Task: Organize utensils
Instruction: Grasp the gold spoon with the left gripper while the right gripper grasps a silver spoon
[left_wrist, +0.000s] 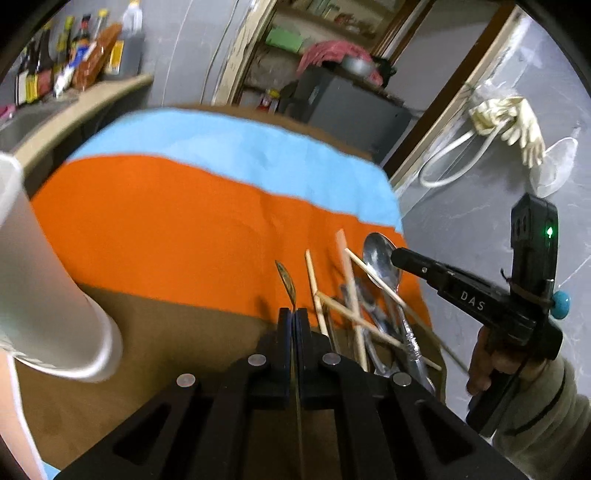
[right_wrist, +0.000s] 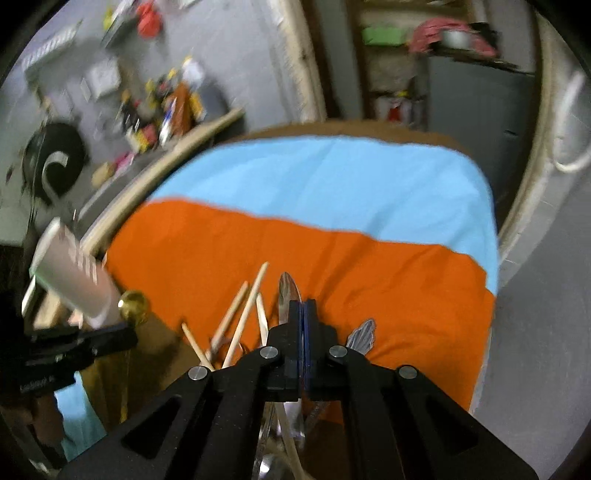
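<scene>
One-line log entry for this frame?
left gripper: shut on gold spoon | right gripper: shut | utensil pile on orange cloth

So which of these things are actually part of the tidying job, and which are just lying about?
Part of the job:
- wooden chopsticks
- metal spoons
- thin utensil clamped in the left gripper
- white cup
- right gripper, shut

Just lying about:
- sauce bottles on the counter
- rubber gloves
- orange and blue cloths
</scene>
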